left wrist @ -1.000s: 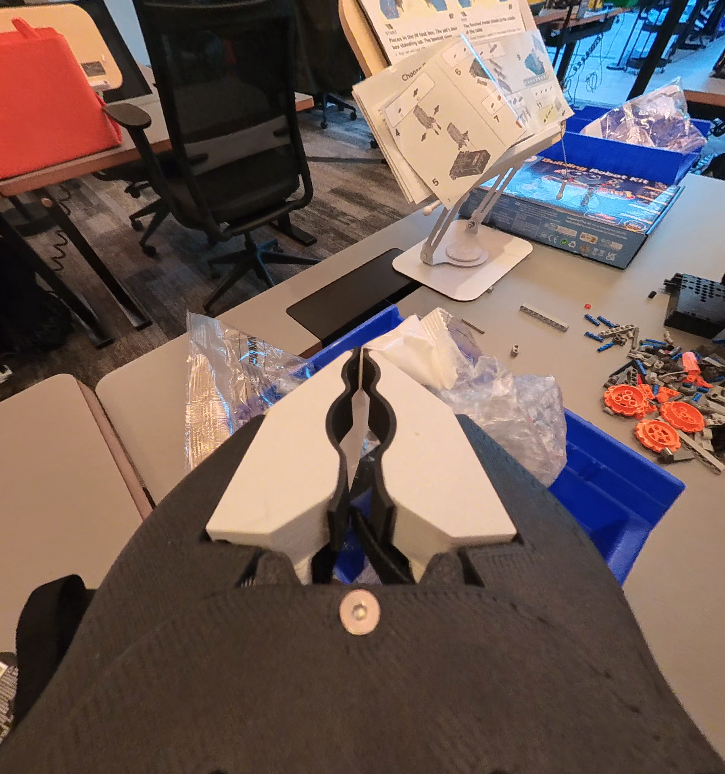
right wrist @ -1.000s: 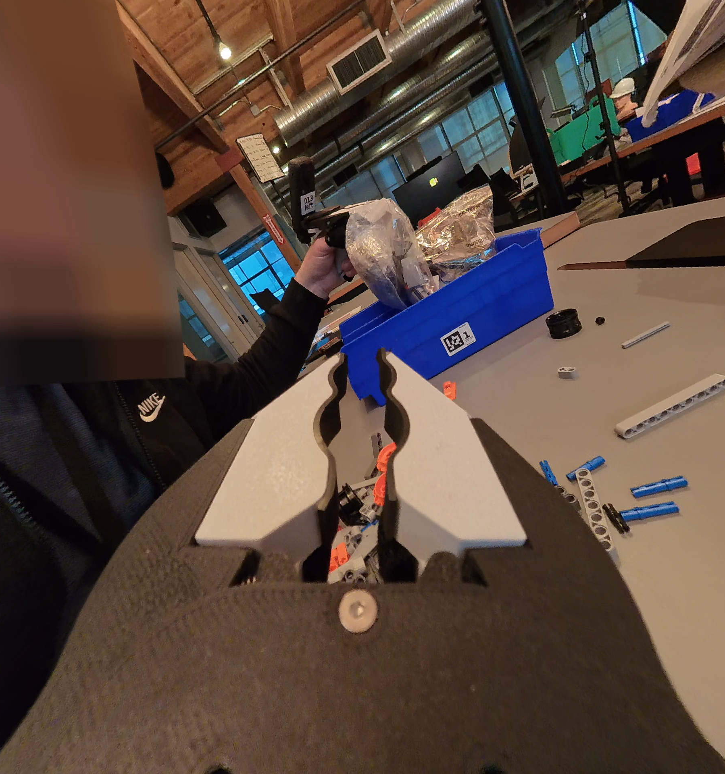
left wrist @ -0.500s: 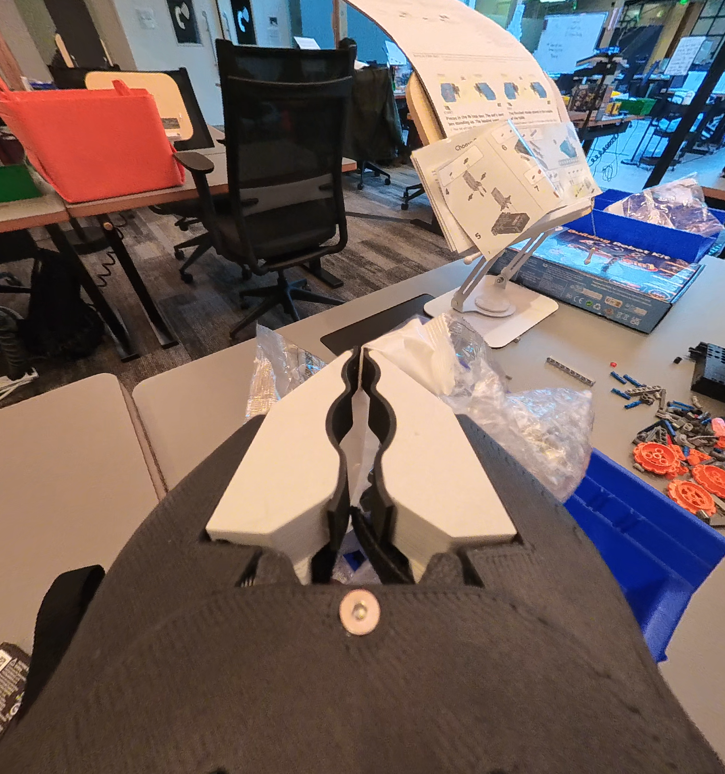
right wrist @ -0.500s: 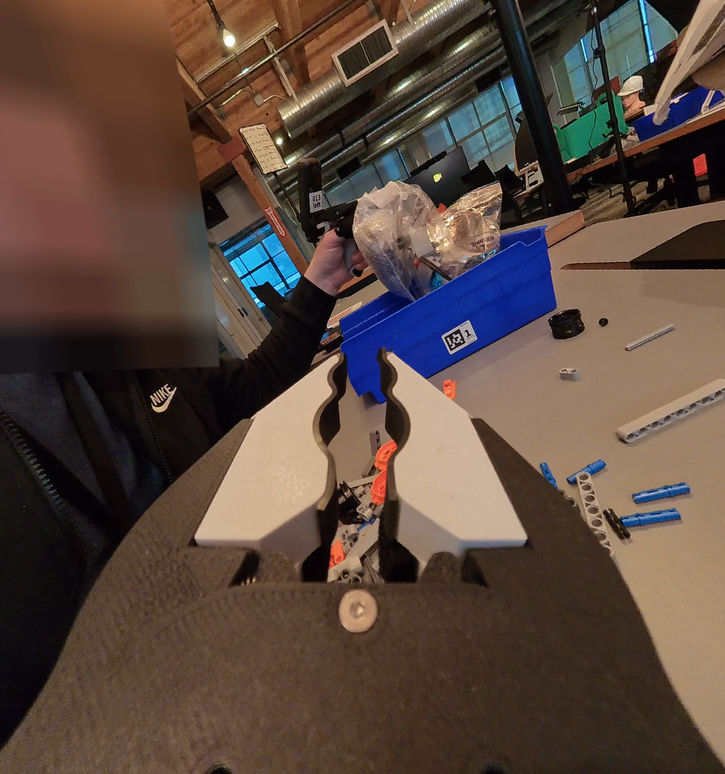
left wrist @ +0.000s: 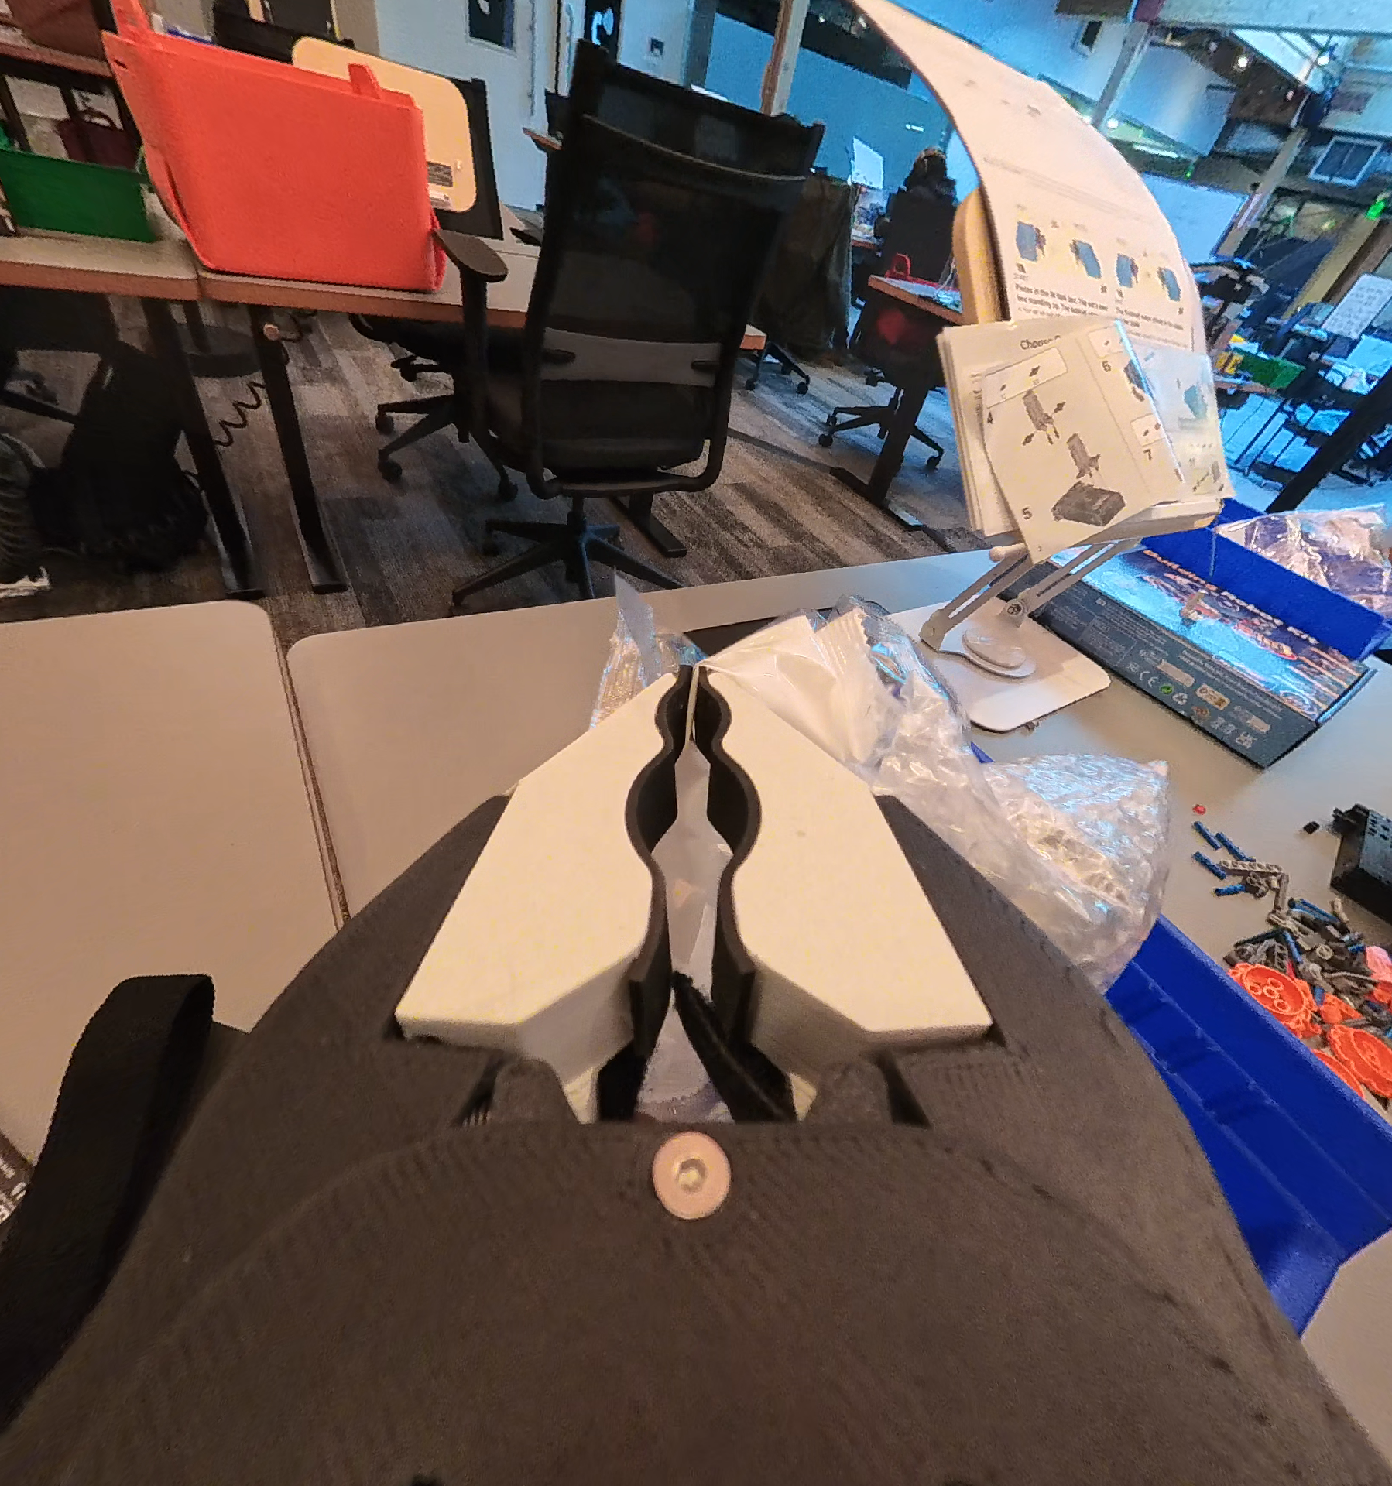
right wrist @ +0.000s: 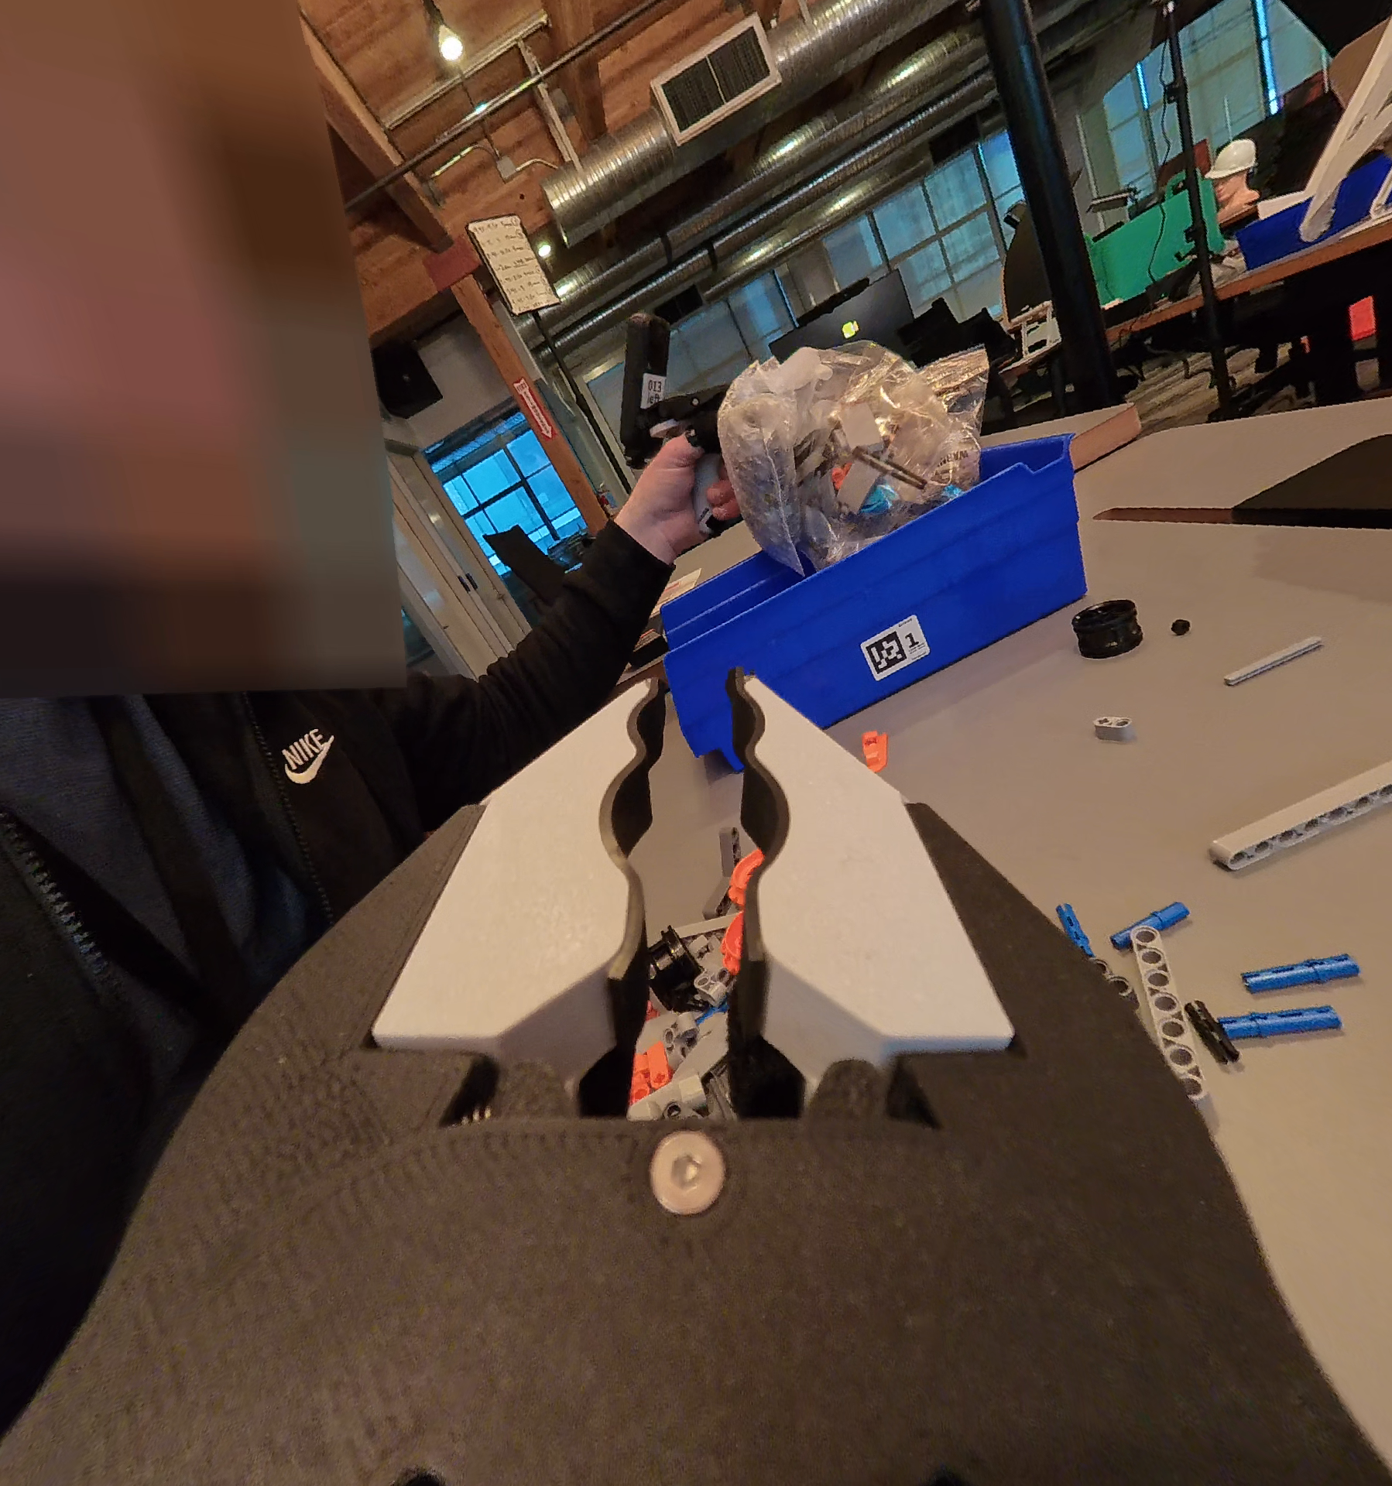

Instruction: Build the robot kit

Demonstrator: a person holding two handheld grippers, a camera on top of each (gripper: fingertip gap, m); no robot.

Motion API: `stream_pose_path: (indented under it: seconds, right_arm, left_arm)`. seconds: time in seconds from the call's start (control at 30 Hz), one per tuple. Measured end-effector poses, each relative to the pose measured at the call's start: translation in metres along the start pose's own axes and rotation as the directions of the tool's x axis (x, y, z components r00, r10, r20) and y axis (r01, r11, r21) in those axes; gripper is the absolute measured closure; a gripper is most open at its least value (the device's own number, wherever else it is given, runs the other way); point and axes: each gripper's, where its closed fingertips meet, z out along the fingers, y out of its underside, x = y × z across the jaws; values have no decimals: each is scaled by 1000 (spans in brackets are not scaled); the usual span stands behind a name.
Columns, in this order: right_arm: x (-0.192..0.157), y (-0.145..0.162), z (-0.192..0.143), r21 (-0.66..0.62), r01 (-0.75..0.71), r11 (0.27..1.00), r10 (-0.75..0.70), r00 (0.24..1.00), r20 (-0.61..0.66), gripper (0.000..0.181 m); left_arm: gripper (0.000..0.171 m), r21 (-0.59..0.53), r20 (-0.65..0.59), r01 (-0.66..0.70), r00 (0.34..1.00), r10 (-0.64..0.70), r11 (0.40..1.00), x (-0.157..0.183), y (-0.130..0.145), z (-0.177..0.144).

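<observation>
Plastic bag of building parts [right wrist: 846, 450]: raised over blue bin [right wrist: 918, 595], its white top edge pinched in left gripper [left wrist: 694, 683]. Right wrist view alone shows the person's hand [right wrist: 677, 502] and the bag's contents. Right gripper [right wrist: 697, 683]: fingers apart, empty, above loose orange and grey pieces [right wrist: 689, 1005]. Grey table [right wrist: 1280, 1206]; open workshop. Instruction booklet on stand [left wrist: 1079, 434], black office chair [left wrist: 644, 322] beyond.

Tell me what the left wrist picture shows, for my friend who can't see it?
The left gripper is shut on a clear plastic bag of small parts, held up over a blue bin on a grey table. To the right lie orange and grey building pieces, and farther back an instruction booklet leans on a white stand.
</observation>
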Motion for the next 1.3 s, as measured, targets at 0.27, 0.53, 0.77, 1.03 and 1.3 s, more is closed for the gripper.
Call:
stream_pose_path:
  seconds: [0.27, 0.53, 0.77, 1.03, 1.3]
  right_arm:
    - [-2, 5, 5, -36, 22, 999, -23, 1000, -9, 165]
    - [-2, 6, 5, -43, 28, 999, -28, 1000, -10, 165]
    - [0, 7, 11, -69, 56, 996, -60, 997, -51, 162]
    - [-2, 24, 51, -235, 158, 959, -180, 981, -74, 158]
    - [-1, 31, 46, -222, 123, 967, -137, 989, -50, 161]
  left_arm:
    - [171, 30, -36, 79, 996, -78, 996, -13, 5, 0]
    - [171, 63, 19, 43, 999, -44, 997, -19, 0, -3]
    - [171, 140, 143, -46, 989, 26, 989, -24, -21, -14]
    - [171, 151, 180, -92, 982, 64, 984, -18, -22, -9]
    - [171, 139, 224, -134, 969, 100, 981, -18, -20, -4]
